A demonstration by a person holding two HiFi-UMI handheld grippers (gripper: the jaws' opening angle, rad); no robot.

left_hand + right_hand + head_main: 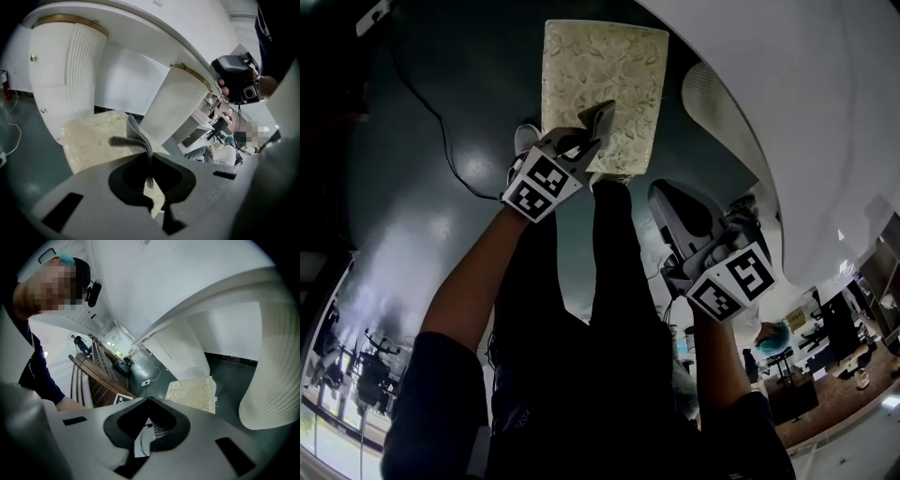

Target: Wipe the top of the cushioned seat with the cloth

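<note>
Our left gripper [150,161] has its jaws pinched on just a fold of the cloth [131,138] over the cushioned seat [609,66] at 12 o'clock, our right gripper [149,401] sits at 4 o'clock with jaws closed on nothing, and we fear rubbing may tug the cloth free.

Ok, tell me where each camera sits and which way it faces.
Head view: from the head, down at the cream leaf-patterned cushioned seat; forearms, left gripper, right gripper show.
Left gripper view: along shut jaws pinching the folded grey cloth, seat beyond.
Right gripper view: along shut, empty jaws toward the seat; sleeve at left.
All three share the seat.
</note>
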